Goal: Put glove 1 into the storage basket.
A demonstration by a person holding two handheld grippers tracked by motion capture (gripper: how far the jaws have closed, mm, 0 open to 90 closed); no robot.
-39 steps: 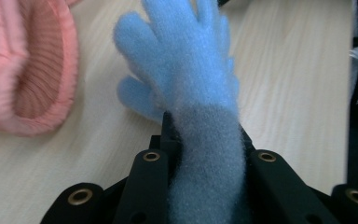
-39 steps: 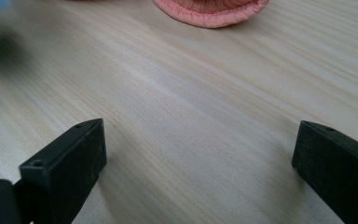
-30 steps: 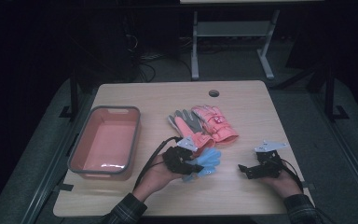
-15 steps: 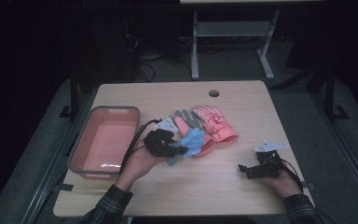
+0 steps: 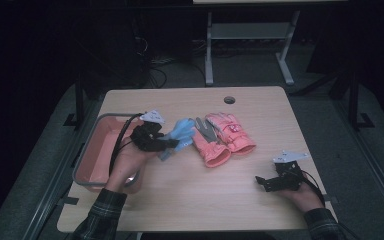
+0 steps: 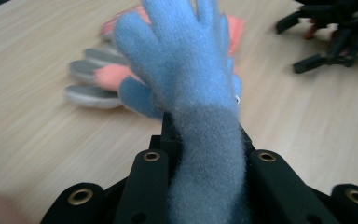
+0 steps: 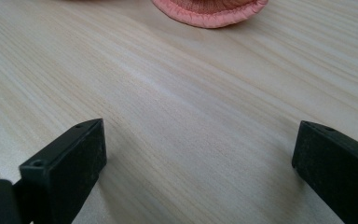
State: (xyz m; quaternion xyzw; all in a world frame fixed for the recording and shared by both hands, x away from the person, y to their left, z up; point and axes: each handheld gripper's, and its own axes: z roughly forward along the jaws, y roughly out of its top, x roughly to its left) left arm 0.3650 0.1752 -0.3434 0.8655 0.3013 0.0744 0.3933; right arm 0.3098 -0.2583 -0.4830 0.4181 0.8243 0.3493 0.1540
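A fuzzy blue glove hangs lifted off the wooden table, with my left gripper shut on its cuff; its fingers stick out beyond the jaws. That gripper is held near the pink tray's right rim. Two pink-and-grey gloves lie side by side at the table's middle, and their grey fingertips sit just behind the blue glove. My right gripper rests low at the front right, open, with bare wood between its jaws.
A pink tray with a grey rim stands at the table's left side. A pink glove cuff lies ahead of the right jaws. A dark round hole marks the table's far edge. Metal stand legs rise behind the table.
My left gripper has carried the blue glove up and leftwards, from the table's front middle to beside the tray. The right gripper has stayed where it was.
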